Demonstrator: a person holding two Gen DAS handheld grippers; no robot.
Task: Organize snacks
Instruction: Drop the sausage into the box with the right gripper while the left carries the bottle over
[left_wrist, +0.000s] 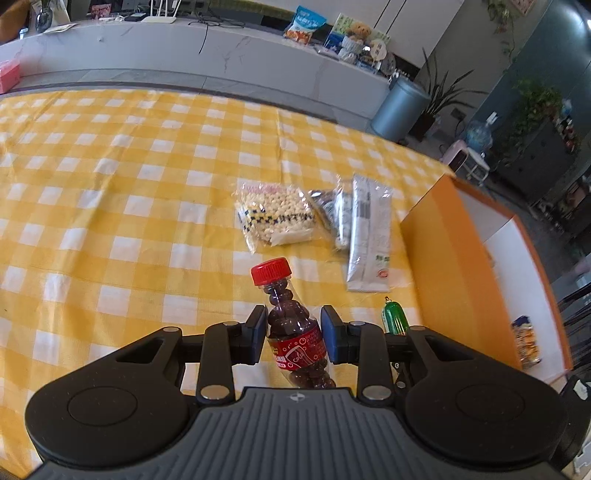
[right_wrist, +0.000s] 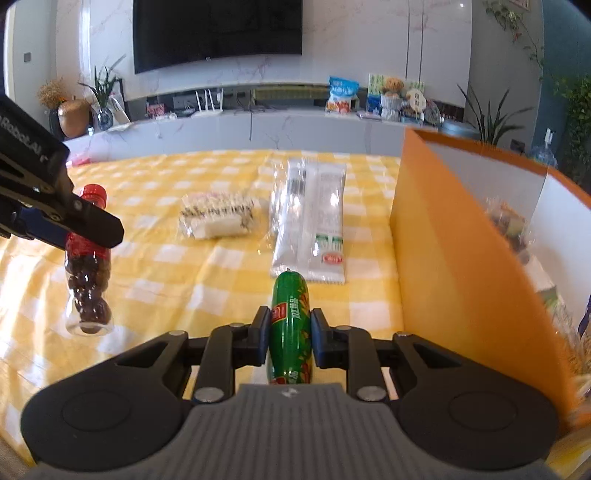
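Observation:
My left gripper (left_wrist: 294, 338) is shut on a small cola-shaped bottle (left_wrist: 295, 334) of dark candy balls with a red cap, held above the yellow checked tablecloth (left_wrist: 110, 206). The same bottle (right_wrist: 86, 273) hangs in the air at the left of the right wrist view, clamped by the left gripper (right_wrist: 74, 229). My right gripper (right_wrist: 290, 338) is shut on a green sausage stick (right_wrist: 290, 325), whose tip (left_wrist: 394, 317) shows in the left wrist view. An orange box (right_wrist: 461, 258) stands to the right, with several snack packs inside.
On the cloth lie a clear bag of pale round snacks (left_wrist: 275, 214), a white long packet (left_wrist: 371, 236) and a dark packet (left_wrist: 328, 205) beside it. A marble counter (right_wrist: 258, 125) with snack bags and a teddy bear runs behind the table.

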